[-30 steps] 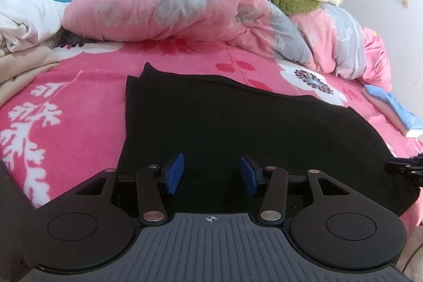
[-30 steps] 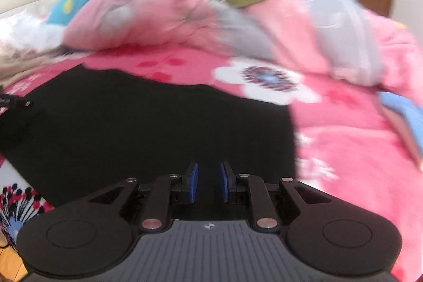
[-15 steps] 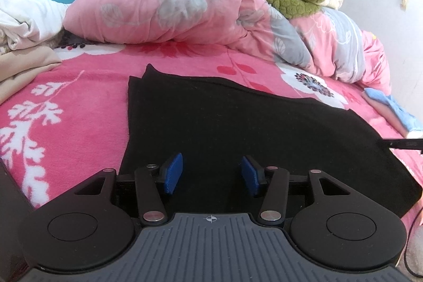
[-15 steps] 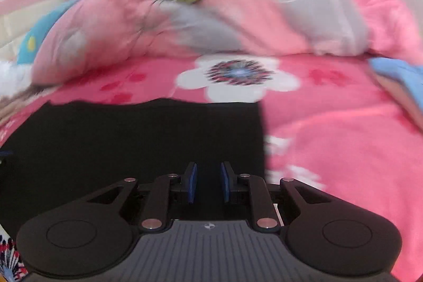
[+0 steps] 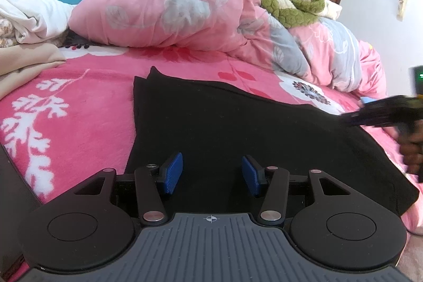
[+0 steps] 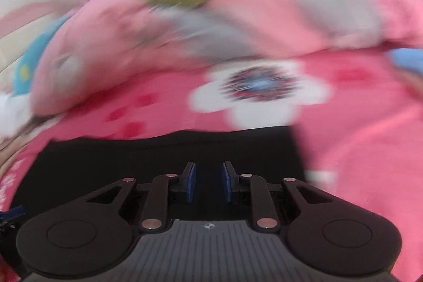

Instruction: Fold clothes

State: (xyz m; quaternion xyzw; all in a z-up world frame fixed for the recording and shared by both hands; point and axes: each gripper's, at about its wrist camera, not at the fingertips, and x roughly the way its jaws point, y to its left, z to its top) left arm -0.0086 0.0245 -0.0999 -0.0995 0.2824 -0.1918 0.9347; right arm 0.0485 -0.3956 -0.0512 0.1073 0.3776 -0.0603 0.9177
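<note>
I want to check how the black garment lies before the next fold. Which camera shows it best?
The left wrist view: the black garment is sharp there, spread flat on the pink bedspread, most edges visible. The right wrist view is motion-blurred and shows only part of it.

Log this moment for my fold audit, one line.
left gripper: open, empty | right gripper: open, empty | black garment: flat on bed

A black garment (image 5: 238, 134) lies spread flat across a pink floral bedspread (image 5: 87, 110), its fabric plain and dark with no visible pattern. Its far left corner shows two stacked layers, the edges slightly offset. The far edge runs in a gently wavy line towards the right, where the cloth widens and ends in a rounded corner near the bed's edge.
</note>
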